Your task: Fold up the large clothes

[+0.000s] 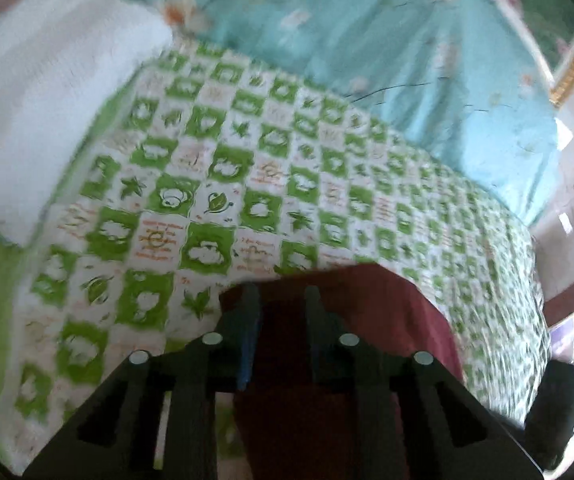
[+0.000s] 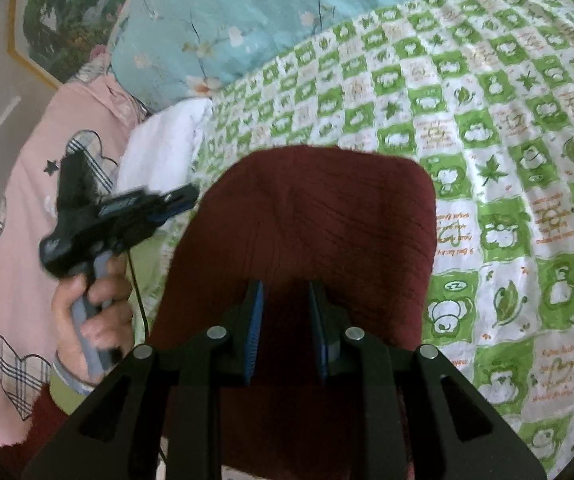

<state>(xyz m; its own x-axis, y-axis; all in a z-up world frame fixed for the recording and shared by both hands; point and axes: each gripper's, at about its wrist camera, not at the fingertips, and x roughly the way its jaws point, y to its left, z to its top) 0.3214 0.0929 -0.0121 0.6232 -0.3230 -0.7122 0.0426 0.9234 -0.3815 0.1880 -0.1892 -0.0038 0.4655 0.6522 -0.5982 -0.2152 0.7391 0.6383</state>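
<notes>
A dark maroon knitted garment [image 2: 307, 208] lies folded on a green-and-white checked bedcover [image 2: 487, 160]. My right gripper [image 2: 285, 286] is low over its near part, the blue pads a narrow gap apart with the knit between them; ribs in the cloth run toward the pads. My left gripper [image 2: 191, 194], held in a hand [image 2: 95, 312], reaches the garment's far left corner. In the blurred left wrist view, my left gripper [image 1: 282, 292] has its fingers close together over the maroon garment [image 1: 367, 300]. Whether they pinch the cloth is unclear.
A white pillow [image 1: 39, 100] lies at the left of the bedcover [image 1: 247, 160]. A turquoise flowered quilt [image 1: 367, 40] is bunched behind. A person in a pink top [image 2: 27, 200] stands at the left. A framed picture [image 2: 59, 12] hangs on the wall.
</notes>
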